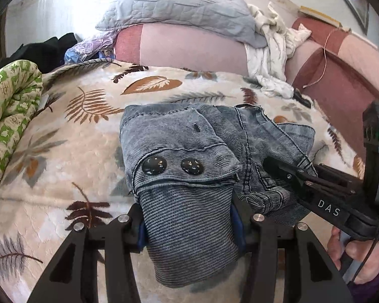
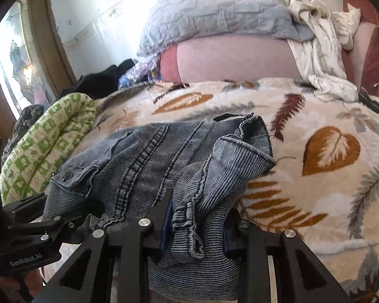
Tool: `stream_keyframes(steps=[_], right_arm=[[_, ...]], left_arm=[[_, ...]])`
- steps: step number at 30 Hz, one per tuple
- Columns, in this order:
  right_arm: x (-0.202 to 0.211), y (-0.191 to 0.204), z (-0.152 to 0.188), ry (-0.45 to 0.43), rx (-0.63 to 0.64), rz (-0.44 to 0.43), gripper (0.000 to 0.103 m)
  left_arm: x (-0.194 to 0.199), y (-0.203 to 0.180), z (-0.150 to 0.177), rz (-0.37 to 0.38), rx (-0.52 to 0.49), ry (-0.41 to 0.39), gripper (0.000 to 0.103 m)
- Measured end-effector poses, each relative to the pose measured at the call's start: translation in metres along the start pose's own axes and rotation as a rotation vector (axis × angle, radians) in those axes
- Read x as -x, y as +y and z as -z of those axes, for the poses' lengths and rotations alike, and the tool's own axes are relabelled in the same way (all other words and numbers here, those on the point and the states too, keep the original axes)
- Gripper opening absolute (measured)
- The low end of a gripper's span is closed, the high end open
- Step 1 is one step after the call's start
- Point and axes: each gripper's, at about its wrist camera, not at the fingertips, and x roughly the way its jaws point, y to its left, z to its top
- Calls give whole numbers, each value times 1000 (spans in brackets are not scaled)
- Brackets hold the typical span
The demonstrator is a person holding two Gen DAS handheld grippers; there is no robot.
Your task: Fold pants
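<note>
Pants (image 1: pixel 187 151) are clamped by both the left gripper (image 1: pixel 189 229) at 6 o'clock and the right gripper (image 2: pixel 194 234), above a leaf-print blanket (image 1: pixel 63 151).

A cream blanket printed with brown and grey leaves (image 1: pixel 93 126) covers the bed, backed by pink and maroon cushions (image 1: pixel 184 50) topped with a grey quilted pillow (image 1: pixel 179 7). Bright daylight washes the white wall (image 2: pixel 88 12) beside a wood-framed window (image 2: pixel 20 58). A rolled green-patterned quilt (image 2: pixel 45 141) lies at the left edge.
</note>
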Motion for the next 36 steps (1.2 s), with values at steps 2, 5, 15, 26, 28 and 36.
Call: stream_keyframes(steps=[2, 5, 15, 26, 28, 36], right_arm=[[-5, -1, 3, 30, 4, 14, 32], [-12, -6, 8, 71, -17, 16, 32], [-19, -10, 11, 114, -43, 11, 32], [-13, -26, 12, 154, -154, -34, 60], [-6, -27, 14, 148, -155, -43, 61], [42, -26, 16, 13, -90, 30, 65]], left_arm=[[-3, -3, 3, -15, -21, 8, 53], [-10, -5, 8, -29, -30, 30, 54], [-19, 1, 17, -42, -30, 48, 60], [-10, 0, 23, -69, -4, 37, 74], [-3, -4, 25, -88, -23, 29, 75], [36, -19, 35, -175, -93, -49, 80]])
